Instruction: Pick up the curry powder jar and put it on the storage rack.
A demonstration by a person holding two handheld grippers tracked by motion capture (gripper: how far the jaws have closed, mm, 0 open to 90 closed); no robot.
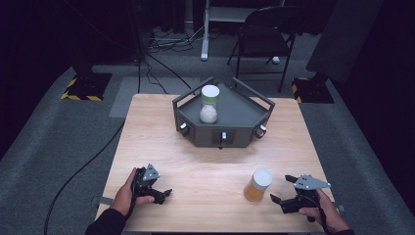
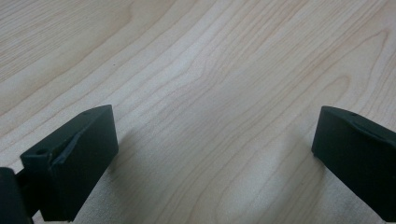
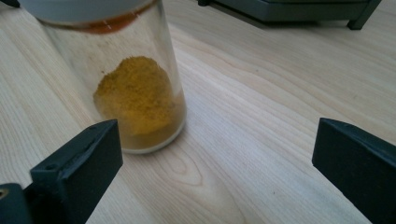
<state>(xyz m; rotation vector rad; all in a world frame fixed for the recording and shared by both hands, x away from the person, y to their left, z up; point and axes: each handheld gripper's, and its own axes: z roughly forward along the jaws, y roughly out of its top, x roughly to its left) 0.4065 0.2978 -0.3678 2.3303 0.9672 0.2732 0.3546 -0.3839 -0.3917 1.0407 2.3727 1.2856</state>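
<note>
Closing the wide-open right gripper off-centre risks tipping the yellow-powder jar, standing at frame left by one jaw; left gripper wide, empty.

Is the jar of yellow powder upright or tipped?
Upright: the jar of yellow powder stands on its base on the table, white lid on top.

Bright-lit table, dark surroundings, soft close-up focus
</note>
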